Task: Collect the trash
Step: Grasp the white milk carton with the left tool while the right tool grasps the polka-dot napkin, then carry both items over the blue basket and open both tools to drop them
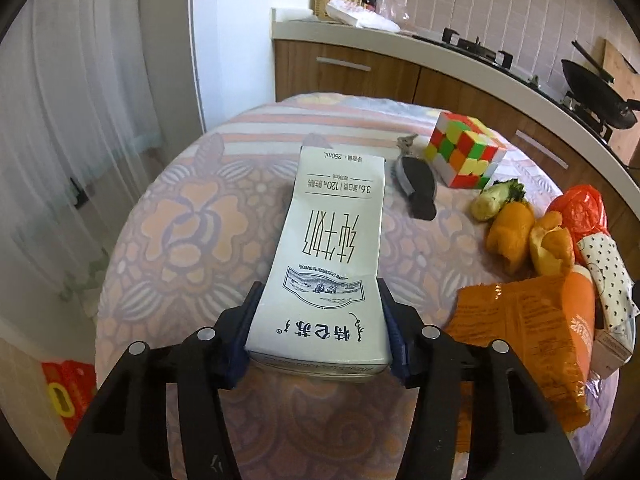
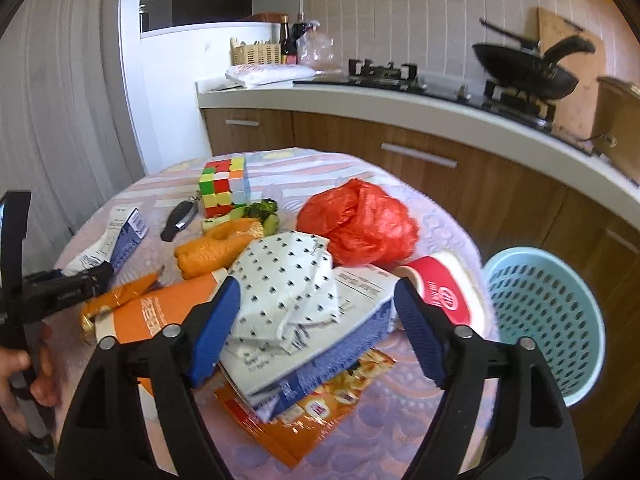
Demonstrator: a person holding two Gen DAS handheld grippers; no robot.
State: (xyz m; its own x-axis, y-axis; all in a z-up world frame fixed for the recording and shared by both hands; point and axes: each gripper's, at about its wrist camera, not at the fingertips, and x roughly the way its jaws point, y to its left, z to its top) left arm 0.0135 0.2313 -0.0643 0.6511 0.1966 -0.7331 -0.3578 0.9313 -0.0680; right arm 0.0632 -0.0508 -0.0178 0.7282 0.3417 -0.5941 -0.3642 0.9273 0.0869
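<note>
Kitchen cabinets and a stove with a black wok (image 2: 524,68) fill the background, and a round desk (image 1: 168,216) under a floral cloth carries everything I need. My left tongs (image 1: 318,320) grip a white milk carton (image 1: 332,240) by its near end, at centre frame; it seems barely lifted, if at all. My right tongs (image 2: 318,320) gape wide over the pile at lower centre: a dotted wrapper (image 2: 288,276), a blue-white bag (image 2: 320,352), an orange packet (image 2: 160,316), a red cup (image 2: 444,292), a red plastic bag (image 2: 360,220) and peels (image 2: 216,248). I'd say the job has hardly begun, since the blue basket (image 2: 544,320) at right looks empty. A cube (image 2: 224,184) and key fob (image 2: 180,220) probably stay.
</note>
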